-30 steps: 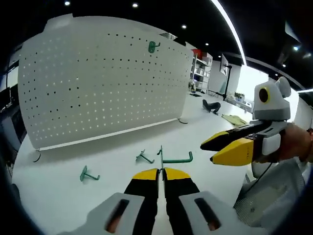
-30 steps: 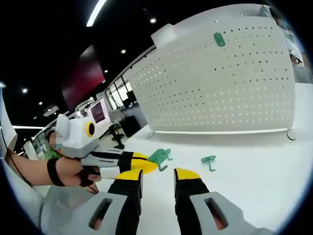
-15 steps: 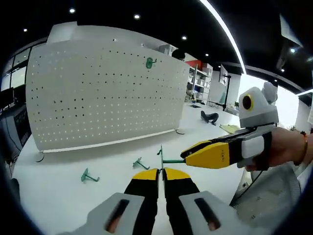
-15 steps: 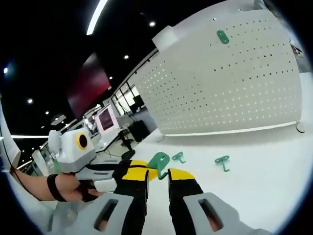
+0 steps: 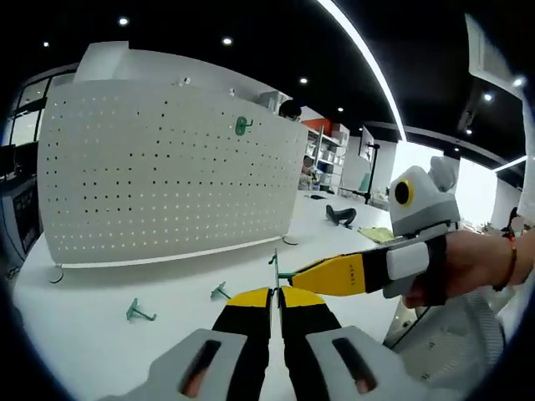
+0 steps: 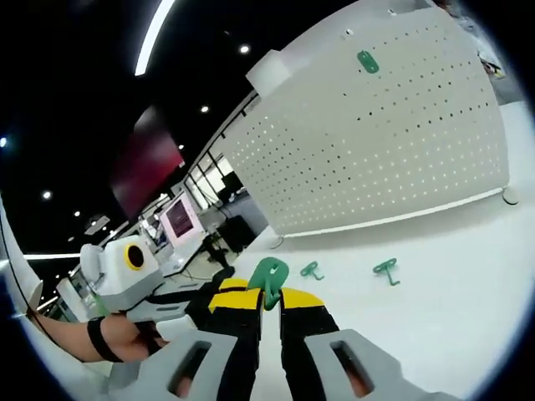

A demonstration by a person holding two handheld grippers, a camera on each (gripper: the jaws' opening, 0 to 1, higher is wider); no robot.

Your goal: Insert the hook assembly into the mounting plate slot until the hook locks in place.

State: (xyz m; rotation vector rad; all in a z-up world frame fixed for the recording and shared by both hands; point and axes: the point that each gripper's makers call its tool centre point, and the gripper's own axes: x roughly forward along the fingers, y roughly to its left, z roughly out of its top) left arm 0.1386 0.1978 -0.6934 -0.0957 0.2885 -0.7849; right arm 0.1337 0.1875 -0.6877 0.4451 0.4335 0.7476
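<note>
Left gripper view: left gripper [image 5: 276, 294] clamped on thin green hook [image 5: 274, 269] at lower centre, right gripper [image 6: 266, 294] pinching its plate end; light, stiff, slippery wire, so best gripped near plate.

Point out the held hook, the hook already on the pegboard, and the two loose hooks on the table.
held hook [image 6: 269, 276], right gripper view, green plate.
mounted hook [image 5: 242, 126], left gripper view, its plate.
loose hooks [image 6: 386, 269] [image 6: 312, 269], right gripper view, their plates.

White table [image 5: 100, 347], two green hooks [image 5: 139, 313]
</note>
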